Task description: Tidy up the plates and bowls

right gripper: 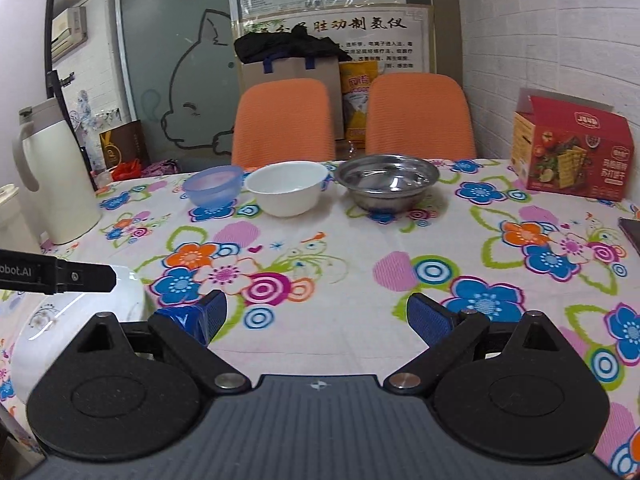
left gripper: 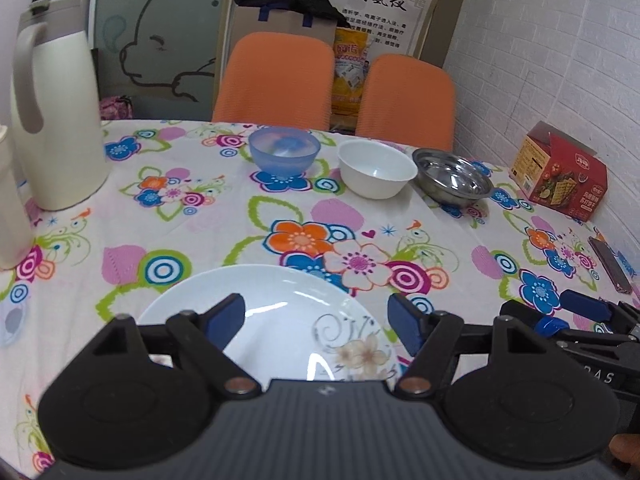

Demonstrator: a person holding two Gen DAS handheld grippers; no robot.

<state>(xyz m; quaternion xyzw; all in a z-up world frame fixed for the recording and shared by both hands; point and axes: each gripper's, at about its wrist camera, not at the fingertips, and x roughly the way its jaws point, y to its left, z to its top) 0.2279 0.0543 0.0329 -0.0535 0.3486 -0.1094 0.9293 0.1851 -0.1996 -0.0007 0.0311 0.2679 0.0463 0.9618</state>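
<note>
A white plate [left gripper: 276,320] with a flower print lies on the floral tablecloth right under my left gripper [left gripper: 316,318], which is open with its fingers spread above the plate. At the far side stand three bowls in a row: a blue plastic bowl [left gripper: 284,154], a white bowl [left gripper: 376,168] and a steel bowl [left gripper: 454,176]. In the right wrist view the same row shows as blue bowl [right gripper: 213,185], white bowl [right gripper: 287,187] and steel bowl [right gripper: 386,180]. My right gripper [right gripper: 316,318] is open over bare cloth, with the plate [right gripper: 80,316] to its left.
A cream thermos jug [left gripper: 56,120] stands at the left. A red cracker box [left gripper: 560,172] sits at the right by the white wall, and a dark flat device [left gripper: 610,266] lies near the right edge. Two orange chairs [left gripper: 276,80] stand behind the table.
</note>
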